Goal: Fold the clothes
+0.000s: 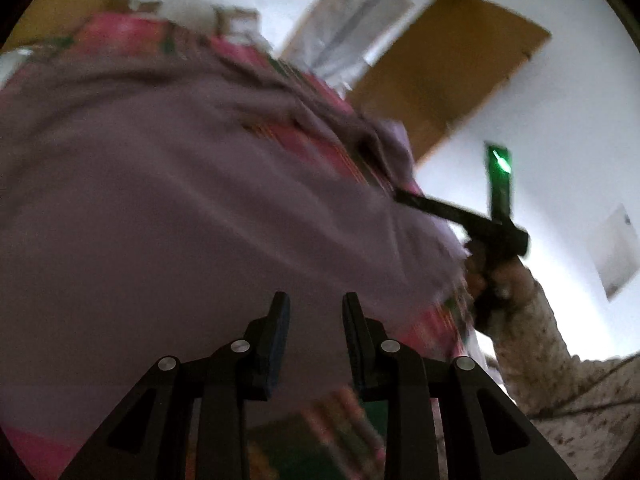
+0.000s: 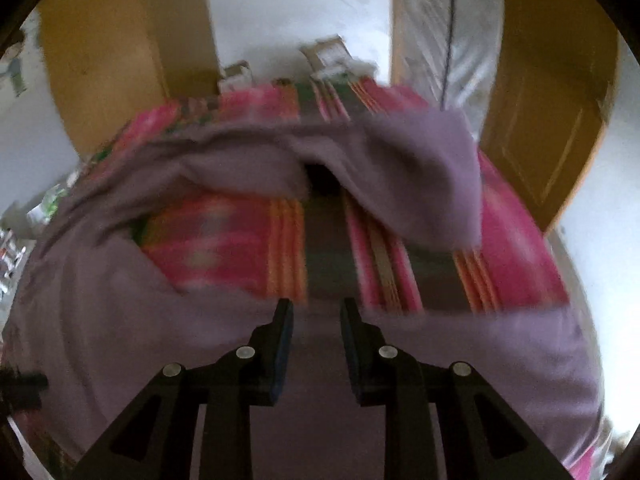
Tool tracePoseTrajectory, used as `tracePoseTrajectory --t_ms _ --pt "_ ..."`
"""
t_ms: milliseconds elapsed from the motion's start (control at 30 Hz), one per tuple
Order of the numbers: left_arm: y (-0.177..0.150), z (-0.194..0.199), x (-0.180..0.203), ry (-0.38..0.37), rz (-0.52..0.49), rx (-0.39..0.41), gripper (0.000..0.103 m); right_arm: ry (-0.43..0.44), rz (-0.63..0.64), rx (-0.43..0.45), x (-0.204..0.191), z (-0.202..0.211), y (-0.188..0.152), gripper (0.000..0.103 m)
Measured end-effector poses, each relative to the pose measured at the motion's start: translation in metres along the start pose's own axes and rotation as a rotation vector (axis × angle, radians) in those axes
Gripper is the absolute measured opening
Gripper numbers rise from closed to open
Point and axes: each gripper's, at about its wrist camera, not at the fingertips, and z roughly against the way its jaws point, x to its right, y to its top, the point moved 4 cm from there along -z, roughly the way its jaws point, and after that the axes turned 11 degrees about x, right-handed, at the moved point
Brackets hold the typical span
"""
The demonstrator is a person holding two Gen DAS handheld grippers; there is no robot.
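Both tools gape above the purple garment (image 2: 120,320) spread beneath.

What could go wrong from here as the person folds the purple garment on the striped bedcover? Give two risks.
1. Both the left gripper and the right gripper are open with nothing between their fingers, so a careless close may pinch the bedcover along with the garment.
2. One part of the garment lies bunched and turned over, so folding now could lock in creases.

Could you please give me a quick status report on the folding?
Left hand-held gripper open, empty. Right hand-held gripper open, empty. Purple garment rumpled on striped pink bedspread, unfolded. Nothing blocking.
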Motion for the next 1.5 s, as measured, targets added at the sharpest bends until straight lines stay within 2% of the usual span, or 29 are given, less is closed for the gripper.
tracePoseTrajectory --t_ms 133,233,333,500,600,733,967,1133,1300,1500 --pt "0.042 0.036 -0.036 0.132 0.035 0.145 0.028 0.069 0.073 0.06 -0.033 0.005 0.042 0.025" --pt "0.067 0.057 -0.066 0.225 0.054 0.216 0.028 0.167 0.146 0.067 -0.068 -0.011 0.072 0.025" --pt "0.085 0.063 -0.102 0.368 0.101 0.212 0.028 0.275 0.206 0.052 -0.107 -0.033 0.092 0.025" --pt "0.101 0.062 -0.153 0.421 0.204 0.178 0.028 0.428 0.267 -0.048 -0.173 -0.076 0.11 0.027" --pt "0.105 0.06 -0.172 0.435 0.228 0.16 0.028 0.533 0.292 -0.117 -0.214 -0.099 0.114 0.03" --pt "0.109 0.051 -0.198 0.458 0.297 0.135 0.028 0.606 0.321 -0.177 -0.255 -0.124 0.106 0.033" --pt "0.098 0.038 -0.205 0.361 0.35 0.064 0.028 0.693 0.352 -0.274 -0.299 -0.154 0.087 0.035" --pt "0.091 0.027 -0.192 0.324 0.314 0.026 0.029 0.787 0.312 -0.324 -0.337 -0.158 0.088 0.039" --pt "0.092 0.028 -0.183 0.338 0.27 0.047 0.029 0.807 0.346 -0.335 -0.381 -0.157 0.085 0.041" --pt "0.094 0.031 -0.153 0.393 0.107 0.081 0.029 0.729 0.455 -0.361 -0.418 -0.154 0.073 0.042"
